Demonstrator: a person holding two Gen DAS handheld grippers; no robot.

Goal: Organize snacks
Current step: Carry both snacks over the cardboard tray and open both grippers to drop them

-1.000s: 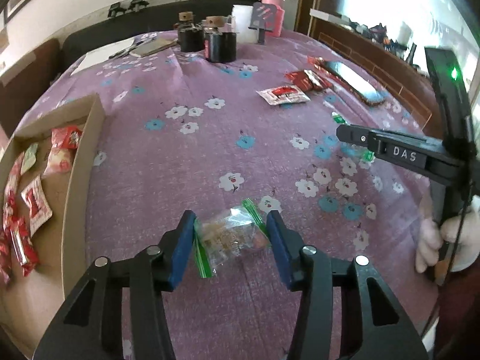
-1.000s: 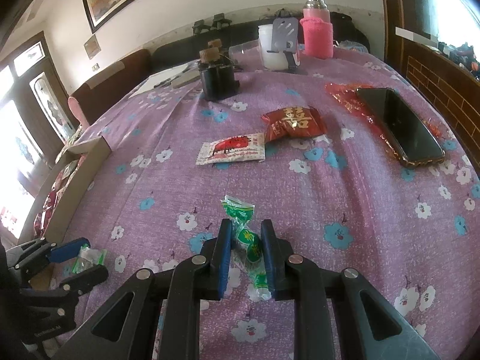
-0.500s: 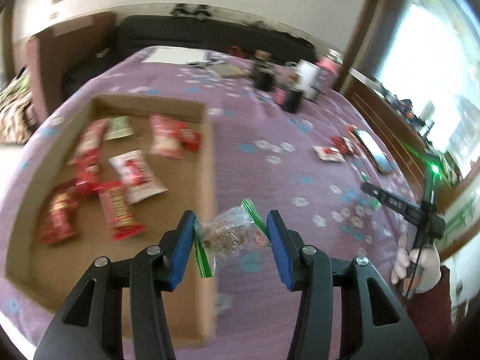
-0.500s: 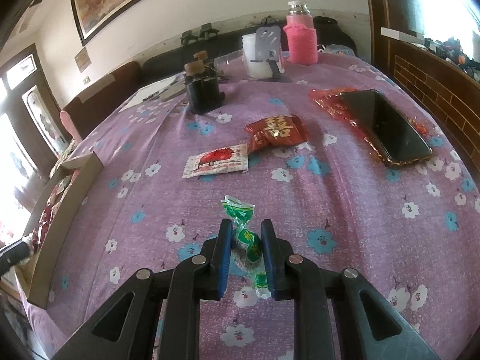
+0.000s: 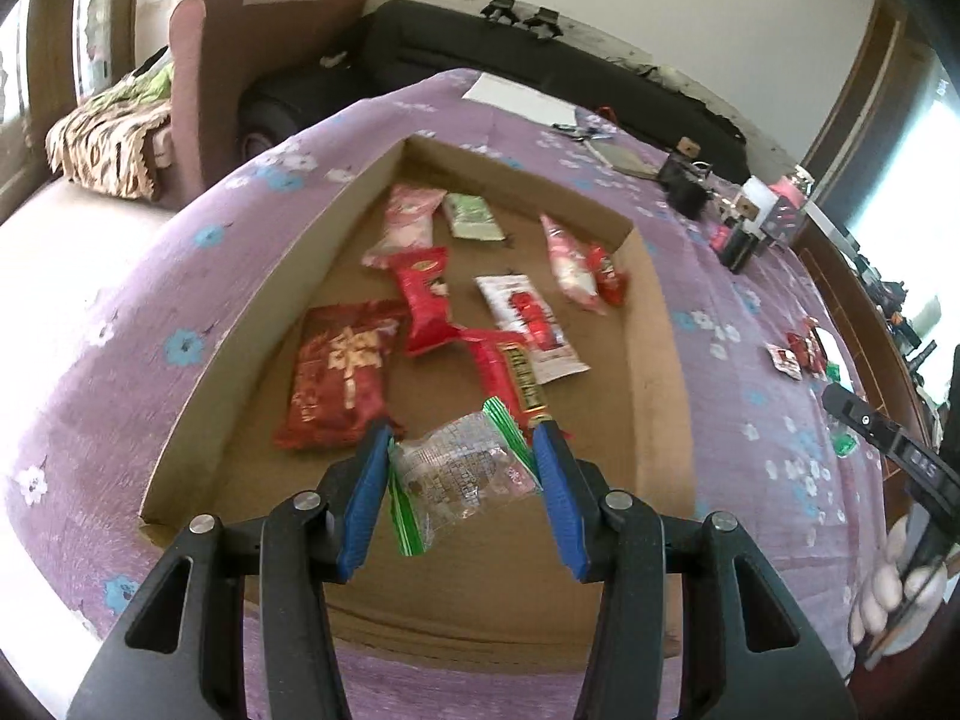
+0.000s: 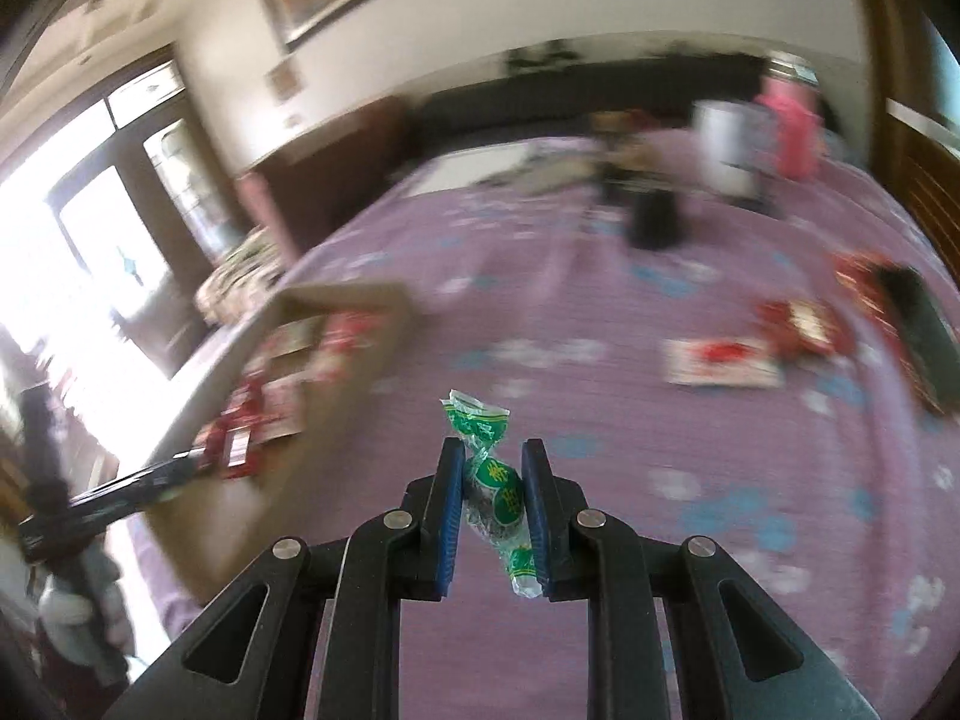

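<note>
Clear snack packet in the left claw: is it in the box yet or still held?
Still held. The clear snack packet sits clamped between the left claw's blue pads, above the cardboard box floor.

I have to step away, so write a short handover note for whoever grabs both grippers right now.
Left gripper: shut on a clear snack bag, held above the cardboard box.
Right gripper: shut on a green candy, over the tablecloth.
Done: several snacks already lie in the box.
Left: drop both held items in, then collect the red packets on the cloth.
</note>
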